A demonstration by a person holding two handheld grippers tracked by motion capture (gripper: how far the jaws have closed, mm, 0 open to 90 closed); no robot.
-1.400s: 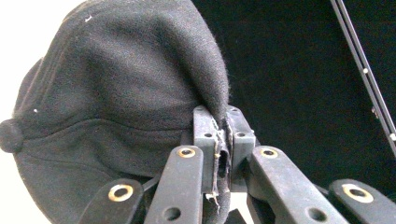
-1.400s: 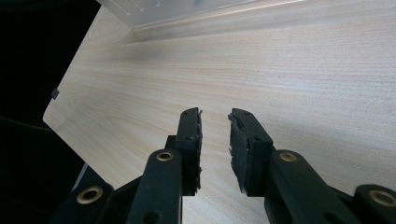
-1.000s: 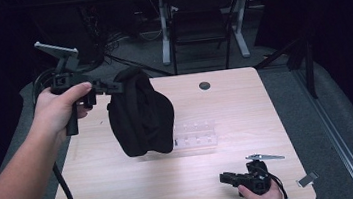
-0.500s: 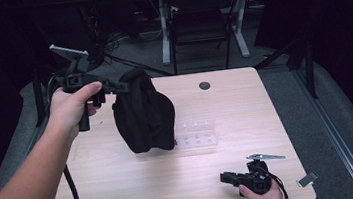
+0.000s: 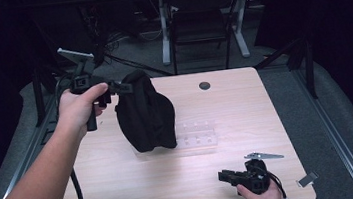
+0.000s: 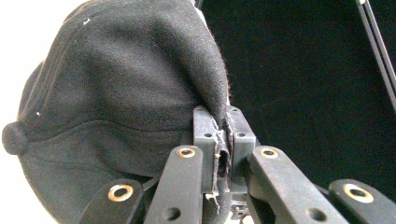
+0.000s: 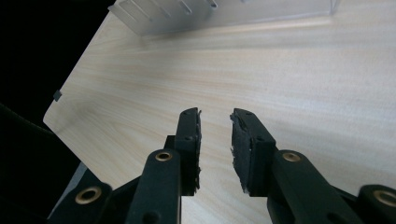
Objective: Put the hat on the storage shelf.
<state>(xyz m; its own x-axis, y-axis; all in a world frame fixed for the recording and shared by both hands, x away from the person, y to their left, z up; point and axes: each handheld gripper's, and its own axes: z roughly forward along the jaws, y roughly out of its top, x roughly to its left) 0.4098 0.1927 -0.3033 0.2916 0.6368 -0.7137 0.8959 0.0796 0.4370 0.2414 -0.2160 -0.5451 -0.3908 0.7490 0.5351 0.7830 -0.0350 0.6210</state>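
A black cap (image 5: 145,112) hangs in the air above the left half of the wooden table (image 5: 247,116). My left gripper (image 5: 124,87) is shut on the cap's edge and holds it up; in the left gripper view the cap (image 6: 112,102) spreads out to the left, its fabric pinched at my left gripper (image 6: 220,135). My right gripper (image 5: 223,175) rests low at the table's near right, held in a hand. It stands open, and in the right gripper view nothing lies at my right gripper (image 7: 215,122) but bare wood.
A clear plastic rack (image 5: 196,135) lies on the table behind and right of the cap, also seen as the clear rack (image 7: 219,11) ahead of my right gripper. A small dark round hole (image 5: 204,85) marks the table's far side. Chairs and desk legs stand beyond.
My left gripper has carried the cap to the right and slightly forward over the table. The right gripper has stayed where it was.
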